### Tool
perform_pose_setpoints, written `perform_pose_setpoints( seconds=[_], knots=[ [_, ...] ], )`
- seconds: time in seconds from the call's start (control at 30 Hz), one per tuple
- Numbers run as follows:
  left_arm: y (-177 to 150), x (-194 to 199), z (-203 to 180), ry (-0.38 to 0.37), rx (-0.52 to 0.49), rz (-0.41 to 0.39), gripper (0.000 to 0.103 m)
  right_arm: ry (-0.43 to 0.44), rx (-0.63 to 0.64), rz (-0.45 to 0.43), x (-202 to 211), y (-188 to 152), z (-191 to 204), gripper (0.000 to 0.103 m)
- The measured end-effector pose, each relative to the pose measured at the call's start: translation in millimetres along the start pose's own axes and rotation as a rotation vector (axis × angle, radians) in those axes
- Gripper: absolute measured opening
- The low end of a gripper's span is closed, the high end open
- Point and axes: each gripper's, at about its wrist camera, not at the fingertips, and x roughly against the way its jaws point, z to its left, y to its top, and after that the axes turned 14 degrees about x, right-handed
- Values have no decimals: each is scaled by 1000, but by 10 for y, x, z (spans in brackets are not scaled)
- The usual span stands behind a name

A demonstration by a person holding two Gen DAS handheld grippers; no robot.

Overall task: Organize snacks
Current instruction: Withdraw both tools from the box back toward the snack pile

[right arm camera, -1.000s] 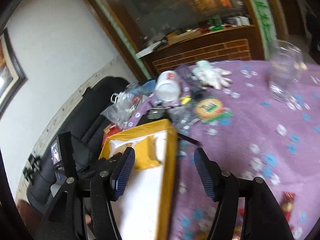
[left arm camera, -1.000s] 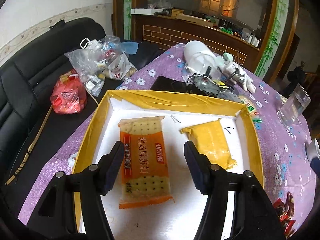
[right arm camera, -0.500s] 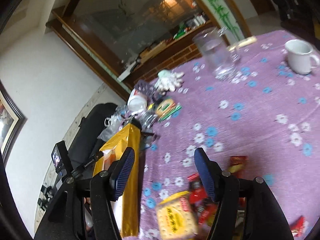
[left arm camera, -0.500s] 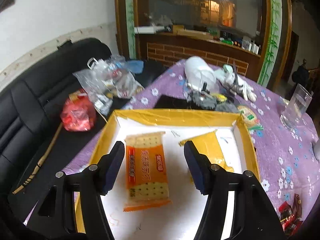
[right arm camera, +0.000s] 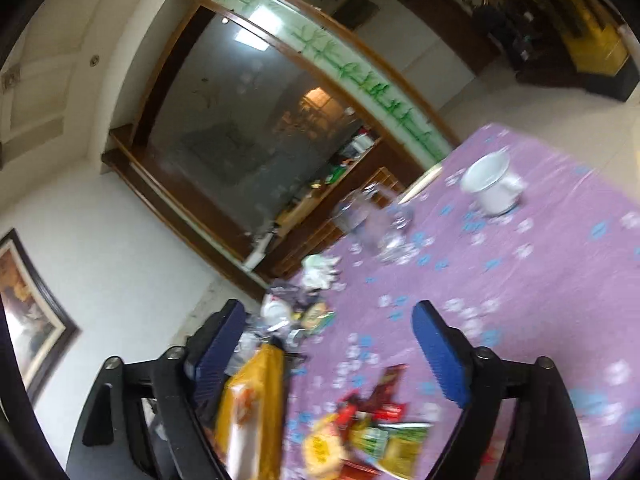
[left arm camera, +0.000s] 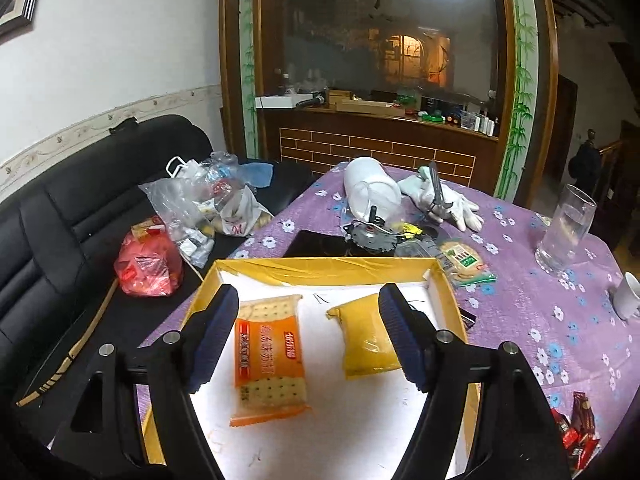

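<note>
A yellow-rimmed box (left arm camera: 332, 272) with a white floor lies on the purple flowered table. In it are an orange cracker packet (left arm camera: 269, 356) on the left and a yellow snack packet (left arm camera: 366, 336) on the right. My left gripper (left arm camera: 308, 336) hovers above the box, its jaws opening, with nothing held. The right wrist view is blurred: my right gripper (right arm camera: 330, 352) hangs over the table, jaws opening and empty. Below it lies a pile of loose snacks (right arm camera: 360, 428), red, yellow and green, beside the box (right arm camera: 256, 400). More red snacks (left arm camera: 576, 428) lie at the left view's lower right.
A glass pitcher (left arm camera: 566, 230), a white mug (right arm camera: 494, 188), a white jar (left arm camera: 370, 192), a white glove (left arm camera: 444, 200) and small clutter stand behind the box. A black sofa (left arm camera: 52, 216) on the left holds plastic bags (left arm camera: 192, 204) and a red bag (left arm camera: 148, 264).
Both grippers' jaws have spread wider. The left gripper rose and tilted up, showing more of the room. The right gripper swung right from the box toward the loose snacks and rolled.
</note>
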Motion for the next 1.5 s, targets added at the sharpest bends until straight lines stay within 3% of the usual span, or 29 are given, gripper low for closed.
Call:
perform_pose_setpoints(
  seconds=[0.1,0.2,0.3,0.33,0.37,0.43,0.57,0.63,0.7,0.8,0.9,1.03,1.23,1.37,1.5],
  knots=[
    [-16,29,-12,-5,4,-5,73,-104,69,5,264,142,-20,89],
    [-31,43,-29,-11,3,-8,73,-265,142,-72,649,247,15,89],
    [-50,52,-60,-12,-6,-9,73,-452,201,-225,1089,264,130,96],
    [-54,62,-71,-15,-8,-12,73,-491,199,-317,1281,229,137,99],
    [-57,75,-79,-18,-10,-15,73,-508,192,-351,1370,222,117,99],
    [-62,110,-102,-20,-19,-25,73,-521,185,-322,1445,257,12,99],
    [-62,163,-147,-25,-35,-39,73,-638,82,-338,1513,71,-172,84],
    [-62,183,-176,-30,-42,-39,73,-637,38,-316,1516,-20,-275,79],
    [-51,222,-199,-35,-48,-39,73,-654,40,-275,1475,-104,-321,62],
    [-25,278,-230,-51,-56,-25,73,-596,-12,-241,1338,-252,-397,62],
    [13,329,-225,-93,-37,29,73,-465,-87,-191,1133,-397,-454,62],
    [16,440,-236,-183,-18,116,73,-334,-121,-156,887,-527,-321,62],
    [-92,625,-335,-275,-34,187,73,-129,-187,-91,522,-708,-101,62],
    [-205,766,-404,-367,-16,273,73,-98,-167,-55,354,-804,59,62],
    [-351,1032,-530,-491,29,355,73,-148,-158,-94,389,-756,106,64]
  ],
)
